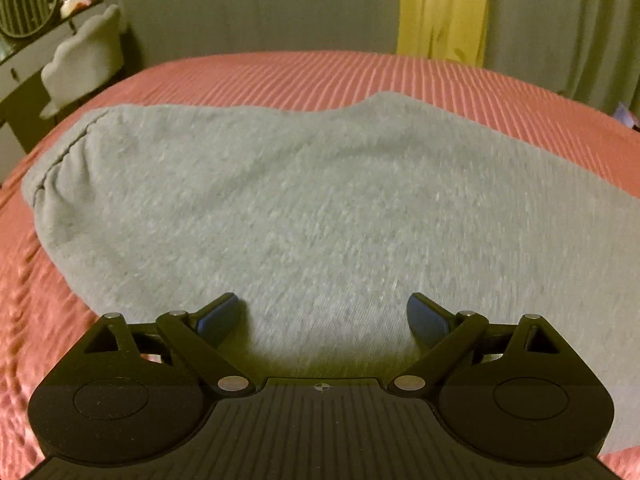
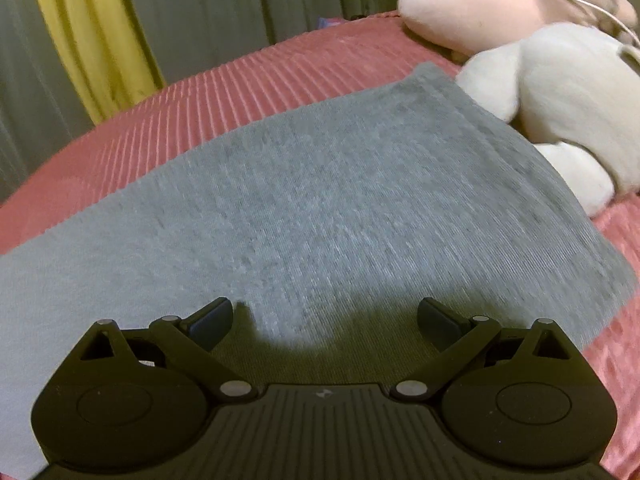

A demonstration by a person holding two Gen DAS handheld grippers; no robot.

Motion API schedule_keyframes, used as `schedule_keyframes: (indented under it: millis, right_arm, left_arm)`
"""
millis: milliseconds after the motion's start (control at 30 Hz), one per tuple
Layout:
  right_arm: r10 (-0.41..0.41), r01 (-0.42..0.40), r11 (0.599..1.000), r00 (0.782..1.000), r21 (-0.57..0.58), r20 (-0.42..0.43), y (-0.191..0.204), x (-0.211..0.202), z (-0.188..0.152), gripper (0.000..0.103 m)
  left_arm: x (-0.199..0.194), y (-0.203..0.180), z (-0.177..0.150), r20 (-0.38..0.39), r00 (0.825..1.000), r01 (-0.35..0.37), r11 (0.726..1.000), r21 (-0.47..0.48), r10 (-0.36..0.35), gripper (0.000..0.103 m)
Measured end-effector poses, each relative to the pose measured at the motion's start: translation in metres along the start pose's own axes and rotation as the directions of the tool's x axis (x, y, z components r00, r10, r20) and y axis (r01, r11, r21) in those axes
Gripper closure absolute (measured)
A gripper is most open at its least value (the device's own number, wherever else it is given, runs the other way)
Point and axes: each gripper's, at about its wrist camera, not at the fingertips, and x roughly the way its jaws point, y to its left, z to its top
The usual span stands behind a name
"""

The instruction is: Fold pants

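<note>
Grey pants (image 1: 304, 208) lie flat on a pink ribbed bedspread (image 1: 360, 72), with the gathered waistband (image 1: 56, 164) at the left. My left gripper (image 1: 322, 316) is open and empty, just above the near edge of the fabric. In the right wrist view the same grey pants (image 2: 340, 200) stretch away to a far corner near the plush toys. My right gripper (image 2: 324, 316) is open and empty, low over the near part of the pants.
A cream plush toy (image 2: 572, 112) and a pink plush toy (image 2: 492, 0) lie on the bedspread (image 2: 224, 92) at the pants' far right end. A yellow curtain (image 1: 442, 8) hangs behind the bed. A grey cushion (image 1: 86, 56) and a fan (image 1: 28, 2) stand at the left.
</note>
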Motion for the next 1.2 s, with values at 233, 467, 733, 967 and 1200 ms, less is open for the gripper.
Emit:
schedule_keyframes:
  millis: [233, 467, 733, 967, 1200]
  right_arm:
    - [0.268, -0.271, 0.963, 0.960, 0.016, 0.083, 0.009, -0.039, -0.028, 0.004]
    - [0.300, -0.298, 0.954, 0.950, 0.037, -0.082, 0.018, -0.013, -0.029, 0.004]
    - [0.304, -0.296, 0.907, 0.952, 0.299, 0.019, -0.030, -0.019, -0.026, 0.004]
    - [0.402, -0.377, 0.830, 0.915, 0.412, 0.027, -0.055, -0.016, -0.028, 0.004]
    - [0.463, -0.425, 0.743, 0.884, 0.518, 0.062, -0.072, -0.015, -0.033, 0.004]
  left_arm:
    - [0.002, 0.000, -0.001, -0.027, 1.000, -0.007, 1.000, -0.025, 0.006, 0.007]
    - [-0.003, -0.001, -0.004, -0.031, 0.999, -0.021, 1.000, -0.006, 0.021, 0.007]
    - [-0.002, -0.001, -0.005, -0.035, 0.999, -0.015, 1.000, -0.001, 0.015, 0.006]
    - [-0.002, -0.002, -0.005, -0.041, 0.999, -0.019, 1.000, 0.005, 0.019, 0.006]
    - [-0.002, -0.003, -0.005, -0.047, 0.999, -0.023, 1.000, 0.013, 0.024, 0.006]
